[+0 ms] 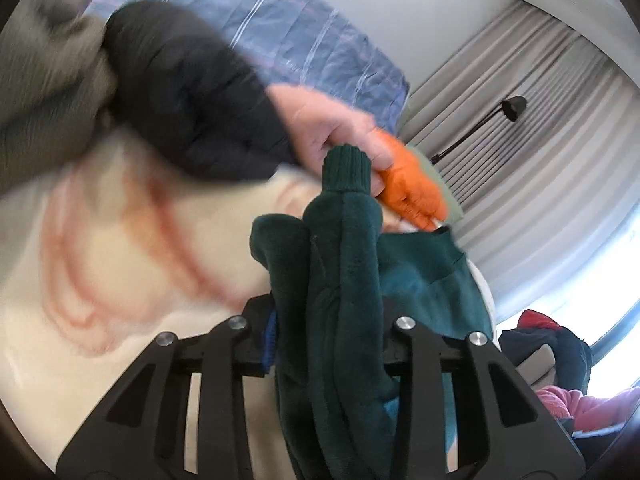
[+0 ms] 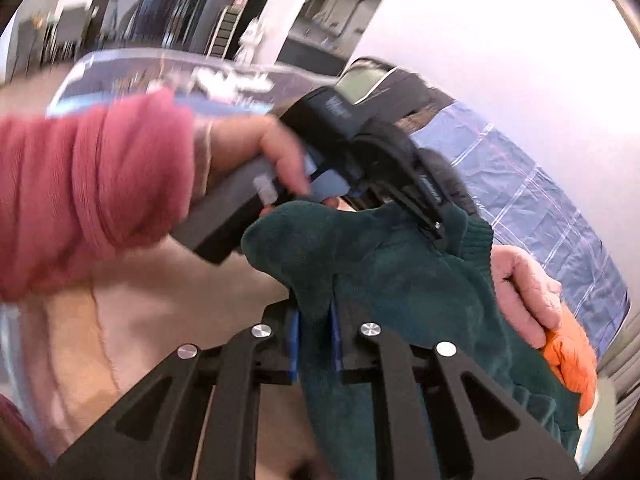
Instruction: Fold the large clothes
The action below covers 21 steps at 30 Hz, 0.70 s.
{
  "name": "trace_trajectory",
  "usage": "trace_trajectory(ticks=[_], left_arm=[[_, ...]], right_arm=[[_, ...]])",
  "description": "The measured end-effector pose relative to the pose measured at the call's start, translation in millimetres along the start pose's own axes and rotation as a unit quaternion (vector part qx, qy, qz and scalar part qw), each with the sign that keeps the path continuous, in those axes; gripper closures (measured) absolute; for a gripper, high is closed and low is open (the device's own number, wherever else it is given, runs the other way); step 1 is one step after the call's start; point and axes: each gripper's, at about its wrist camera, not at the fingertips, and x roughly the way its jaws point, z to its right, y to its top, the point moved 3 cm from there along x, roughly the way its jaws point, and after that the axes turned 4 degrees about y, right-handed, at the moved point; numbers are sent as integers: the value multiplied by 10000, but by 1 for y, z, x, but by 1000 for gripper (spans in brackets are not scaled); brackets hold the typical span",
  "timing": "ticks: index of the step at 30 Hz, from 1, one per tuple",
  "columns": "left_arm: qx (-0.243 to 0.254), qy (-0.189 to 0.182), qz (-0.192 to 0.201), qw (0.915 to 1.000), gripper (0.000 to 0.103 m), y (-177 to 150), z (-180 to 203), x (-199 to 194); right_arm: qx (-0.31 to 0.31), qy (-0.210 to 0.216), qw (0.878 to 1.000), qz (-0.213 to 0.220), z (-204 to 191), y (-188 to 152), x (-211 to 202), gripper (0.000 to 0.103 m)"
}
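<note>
Your left gripper (image 1: 326, 332) has its jaws clamped on a thick bunch of the dark green fleece garment (image 1: 352, 280), the fabric filling the whole gap between the blue-edged pads. Your right gripper (image 2: 316, 338) is likewise closed on a fold of the same garment (image 2: 400, 280), a narrow pleat of cloth pinched between its blue pads.

In the left wrist view, a sleeve runs straight up and away from the jaws, its long axis in line with the fingers, ending in a ribbed cuff (image 1: 347, 168) that points toward the far side. The rest of the garment hangs down between the black linkages. In the right wrist view the ribbed cuff (image 2: 476, 240) lies to the upper right, and the fabric spreads from the jaws out that way.

Just beyond the cuff, a bare hand (image 1: 332, 128) holds something orange (image 1: 412, 188); you cannot tell what. Below lies a cream bedcover with red line patterns (image 1: 120, 248), blurred. A blue striped sheet (image 1: 312, 40) lies farther back, and grey curtains (image 1: 540, 120) hang at the right.
</note>
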Motion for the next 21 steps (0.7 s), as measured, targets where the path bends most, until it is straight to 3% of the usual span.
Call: trace_trajectory(ticks=[7, 11, 17, 19, 21], left_arm=[[576, 144, 64, 9982, 69, 43, 88, -6], [898, 398, -103, 9951, 69, 60, 142, 7], [1515, 952, -502, 9826, 69, 77, 243, 50], [1691, 1164, -625, 9767, 69, 75, 277, 71], [1788, 1310, -750, 9722, 69, 72, 303, 95]], right_arm=[[1146, 17, 9908, 718, 64, 6, -69, 92], [1870, 25, 9756, 1152, 108, -12, -115, 93], [2981, 34, 9375, 1796, 177, -61, -184, 95], [3273, -30, 9246, 1951, 192, -82, -202, 100], [3771, -355, 9010, 2114, 217, -119, -228, 103]])
